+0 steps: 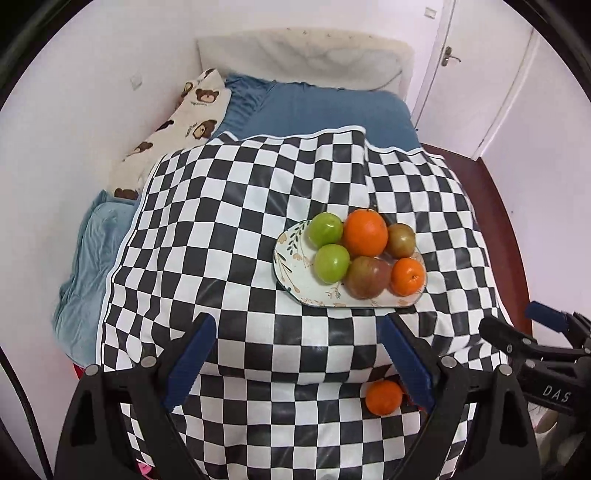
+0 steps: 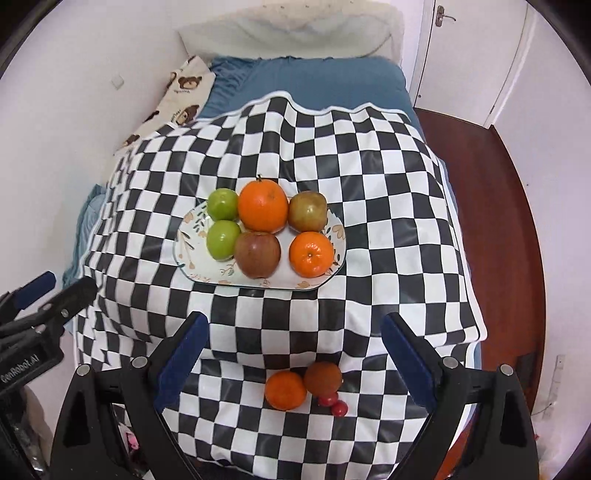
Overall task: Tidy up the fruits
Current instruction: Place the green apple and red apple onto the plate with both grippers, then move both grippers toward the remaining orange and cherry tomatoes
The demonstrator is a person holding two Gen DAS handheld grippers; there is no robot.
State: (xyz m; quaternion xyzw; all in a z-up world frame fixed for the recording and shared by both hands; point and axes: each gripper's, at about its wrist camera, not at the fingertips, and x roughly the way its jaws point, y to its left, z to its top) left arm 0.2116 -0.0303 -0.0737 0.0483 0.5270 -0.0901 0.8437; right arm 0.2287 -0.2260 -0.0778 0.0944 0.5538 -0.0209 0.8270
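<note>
A floral plate [image 2: 192, 254] [image 1: 291, 258] sits on a checkered cloth [image 2: 388, 206]. It holds two green apples [image 2: 222, 203], a large orange [image 2: 263, 206], a brownish apple [image 2: 307, 211], a reddish apple [image 2: 257, 254] and a mandarin [image 2: 311, 254]. Near the cloth's front lie a loose mandarin [image 2: 285, 390] [image 1: 384, 397], a brown-red fruit [image 2: 322, 377] and two small red fruits [image 2: 334, 404]. My right gripper [image 2: 295, 350] is open and empty above these. My left gripper [image 1: 299, 354] is open and empty, left of the loose mandarin.
The cloth covers a bed with a blue sheet [image 2: 314, 85], a bear-print pillow [image 2: 181, 96] and a headboard [image 2: 295, 33]. A white wall stands left, a door [image 2: 476, 55] and red-brown floor [image 2: 491, 177] right. Each gripper shows in the other's view [image 1: 532, 336] [image 2: 40, 306].
</note>
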